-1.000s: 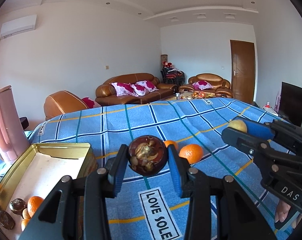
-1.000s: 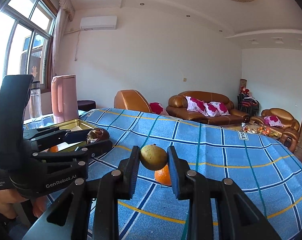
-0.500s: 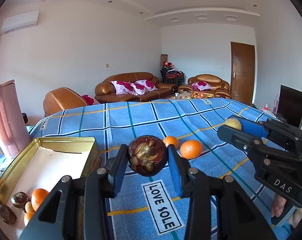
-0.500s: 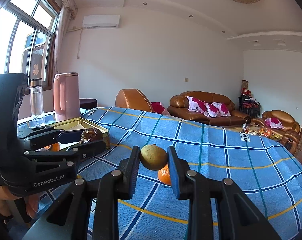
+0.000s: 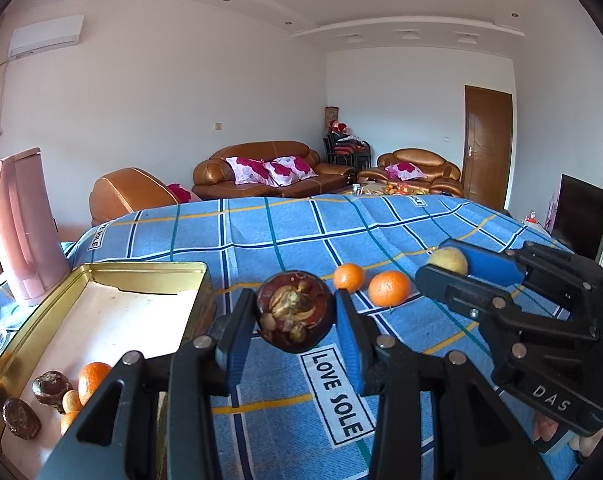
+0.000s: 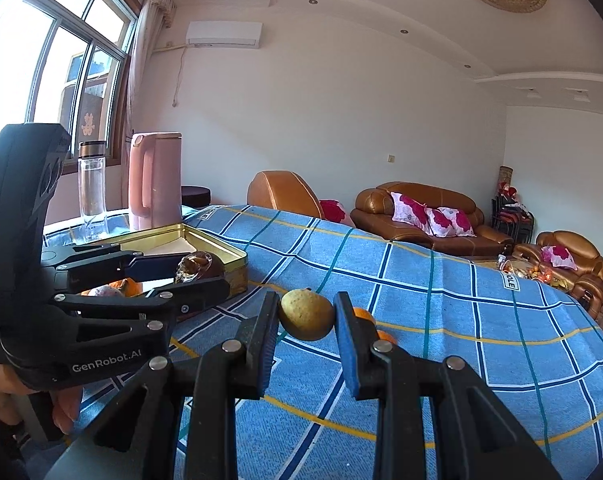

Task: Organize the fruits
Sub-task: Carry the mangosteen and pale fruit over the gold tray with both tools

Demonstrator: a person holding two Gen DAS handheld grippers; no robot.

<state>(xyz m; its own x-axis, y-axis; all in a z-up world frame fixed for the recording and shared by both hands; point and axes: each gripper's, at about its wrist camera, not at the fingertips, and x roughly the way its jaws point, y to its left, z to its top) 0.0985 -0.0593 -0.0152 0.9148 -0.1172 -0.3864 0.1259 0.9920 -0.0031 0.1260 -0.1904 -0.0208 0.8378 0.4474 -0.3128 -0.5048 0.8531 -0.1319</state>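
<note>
My left gripper is shut on a dark brown mangosteen and holds it above the blue checked cloth, just right of the gold tin tray. The tray holds several small oranges and dark fruits at its near end. My right gripper is shut on a yellow-green fruit, held above the cloth to the right of the left gripper. Two oranges lie on the cloth beyond the grippers. The left gripper also shows in the right wrist view, over the tray's edge.
A pink kettle and a clear bottle stand behind the tray at the left. The cloth carries a "LOVE SOLE" label. Brown sofas stand beyond the table.
Both grippers keep their fruits. The left wrist view has shifted so more of the tray and kettle shows; the right gripper sits slightly lower and nearer in that view.
</note>
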